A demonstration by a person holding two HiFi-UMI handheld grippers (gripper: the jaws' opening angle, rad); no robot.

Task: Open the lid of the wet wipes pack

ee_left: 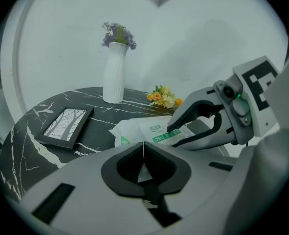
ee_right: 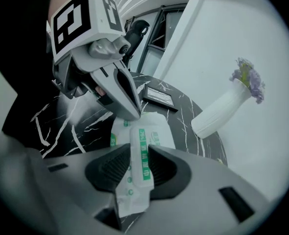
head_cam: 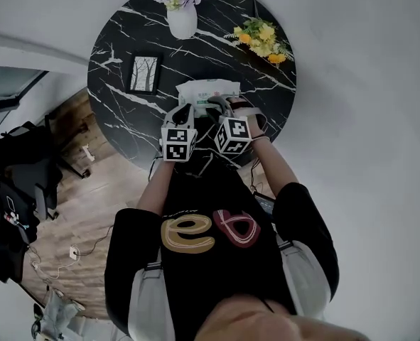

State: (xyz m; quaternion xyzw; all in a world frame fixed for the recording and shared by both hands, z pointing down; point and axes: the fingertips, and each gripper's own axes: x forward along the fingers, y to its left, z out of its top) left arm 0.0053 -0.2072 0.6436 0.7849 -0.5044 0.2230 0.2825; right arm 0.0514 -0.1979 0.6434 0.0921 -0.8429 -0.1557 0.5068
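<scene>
- Right gripper view: the right gripper [ee_right: 138,153] has its jaws pinching the white, green-banded lid flap [ee_right: 142,168], which stands up between the pads.
- The left gripper [ee_left: 144,148] has its jaws pressed together tip to tip at the near edge of the wet wipes pack [head_cam: 208,91]; whether they nip the wrapper is unclear.
- The pack lies on the near half of the black marble table [head_cam: 124,62].
- Beyond it are a picture frame [head_cam: 144,73], a white vase [head_cam: 182,21] and yellow flowers [head_cam: 261,40].
</scene>
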